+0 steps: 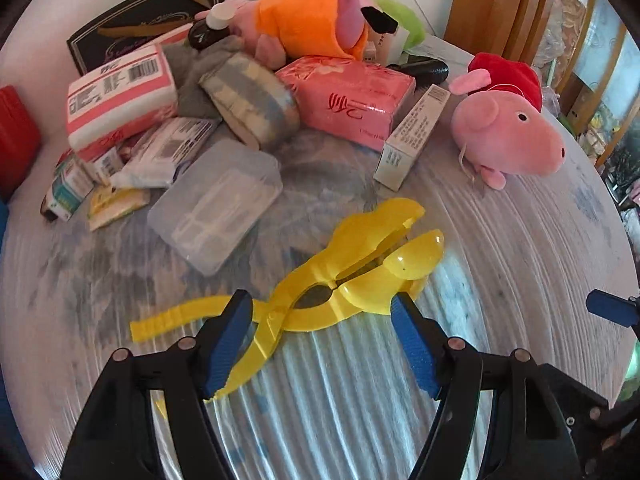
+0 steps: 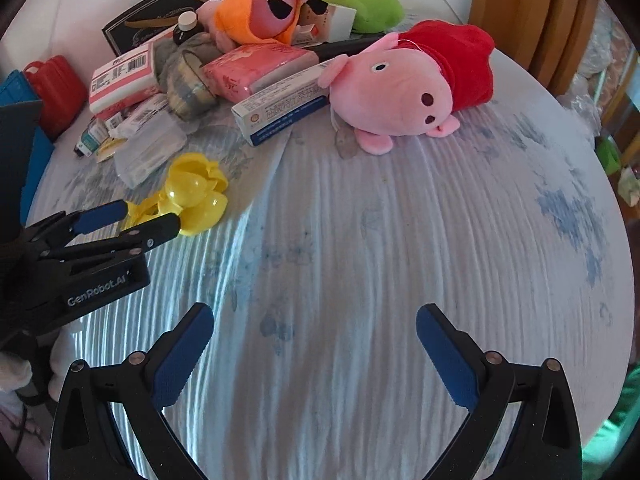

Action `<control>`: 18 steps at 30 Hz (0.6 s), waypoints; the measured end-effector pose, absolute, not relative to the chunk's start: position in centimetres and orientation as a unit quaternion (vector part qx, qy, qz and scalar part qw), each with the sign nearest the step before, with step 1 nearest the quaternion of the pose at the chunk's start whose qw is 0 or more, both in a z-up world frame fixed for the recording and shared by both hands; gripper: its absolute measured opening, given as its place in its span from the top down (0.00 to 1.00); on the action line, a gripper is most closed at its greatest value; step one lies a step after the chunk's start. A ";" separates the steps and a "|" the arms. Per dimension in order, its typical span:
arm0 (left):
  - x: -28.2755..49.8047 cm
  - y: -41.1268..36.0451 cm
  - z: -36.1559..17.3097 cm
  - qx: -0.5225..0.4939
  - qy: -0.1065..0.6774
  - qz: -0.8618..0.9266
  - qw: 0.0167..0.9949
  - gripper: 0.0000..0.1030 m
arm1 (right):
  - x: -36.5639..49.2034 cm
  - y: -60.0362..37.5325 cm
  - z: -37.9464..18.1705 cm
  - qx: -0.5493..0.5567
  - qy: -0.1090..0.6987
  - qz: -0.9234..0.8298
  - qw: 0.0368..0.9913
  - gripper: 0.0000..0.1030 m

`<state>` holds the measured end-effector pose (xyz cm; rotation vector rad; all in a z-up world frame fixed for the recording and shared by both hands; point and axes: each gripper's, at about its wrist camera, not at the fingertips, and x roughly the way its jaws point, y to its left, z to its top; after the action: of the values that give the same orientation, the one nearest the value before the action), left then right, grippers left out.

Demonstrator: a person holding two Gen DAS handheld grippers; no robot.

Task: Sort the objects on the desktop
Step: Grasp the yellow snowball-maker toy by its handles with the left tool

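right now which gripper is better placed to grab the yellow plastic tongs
Left. The left gripper is open with its fingers straddling the yellow tongs near the hinge. The right gripper is open over bare tablecloth, with the tongs off to its left beside the other gripper.

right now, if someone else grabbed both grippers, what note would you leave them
Left gripper: open, jaws straddling the yellow plastic tongs, pads not pressing on it yet.
Right gripper: open and empty, above bare tablecloth.
Things: the tongs lie alone near the front of the table. The pink plush pig in red lies apart on the right. The tissue packs, medicine boxes, clear plastic case, dark bottle and orange-dressed plush are heaped together at the back.
Done: nothing looks sorted yet.
Left: close on the tongs, move them, then work through the heap.
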<state>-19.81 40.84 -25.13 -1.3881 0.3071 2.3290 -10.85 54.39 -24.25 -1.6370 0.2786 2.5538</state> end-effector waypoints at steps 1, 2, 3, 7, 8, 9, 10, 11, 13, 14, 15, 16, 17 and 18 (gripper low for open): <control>-20.3 41.1 -25.2 -0.496 0.116 0.835 0.209 0.31 | -11.0 54.4 -24.2 -0.534 0.096 0.838 0.050 0.00; -20.8 41.2 -25.3 -0.495 0.123 0.834 0.211 0.31 | -11.2 54.4 -24.3 -0.533 0.098 0.839 0.053 0.00; -21.2 41.3 -25.5 -0.496 0.129 0.831 0.217 0.31 | -11.3 54.4 -24.2 -0.531 0.100 0.839 0.056 0.00; -22.1 40.9 -25.5 -0.486 0.136 0.830 0.237 0.31 | -11.9 54.6 -24.3 -0.528 0.106 0.840 0.067 0.00; -22.3 40.8 -25.5 -0.483 0.134 0.831 0.240 0.31 | -12.1 54.7 -24.4 -0.528 0.109 0.840 0.068 0.00; -22.8 40.9 -25.6 -0.483 0.132 0.830 0.245 0.31 | -12.2 54.8 -24.5 -0.527 0.113 0.839 0.071 0.00; -23.2 41.1 -25.9 -0.486 0.130 0.827 0.250 0.31 | -12.4 54.8 -24.5 -0.526 0.116 0.839 0.074 0.00; -23.7 41.6 -26.4 -0.494 0.133 0.820 0.256 0.31 | -12.5 54.9 -24.5 -0.525 0.119 0.839 0.074 0.00; -24.1 42.4 -27.1 -0.496 0.149 0.814 0.263 0.26 | -12.7 55.1 -24.6 -0.524 0.124 0.839 0.078 0.00; -24.0 42.8 -27.1 -0.484 0.162 0.817 0.267 0.25 | -12.8 55.2 -24.6 -0.524 0.125 0.838 0.080 0.00; -24.1 43.0 -27.1 -0.476 0.168 0.820 0.272 0.25 | -13.0 55.4 -24.7 -0.524 0.126 0.838 0.082 0.00; -24.3 43.0 -27.1 -0.473 0.167 0.820 0.274 0.27 | -13.3 55.5 -24.8 -0.524 0.127 0.838 0.085 0.00; -24.6 42.8 -27.1 -0.469 0.157 0.825 0.275 0.38 | -13.5 55.6 -24.8 -0.524 0.128 0.838 0.087 0.00; -24.8 42.4 -27.0 -0.466 0.147 0.829 0.272 0.53 | -13.8 55.8 -24.9 -0.524 0.130 0.837 0.089 0.00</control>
<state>-24.84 42.44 -27.00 -1.2541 0.3970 2.2329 -13.83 55.75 -24.88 -1.5578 0.3870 2.4914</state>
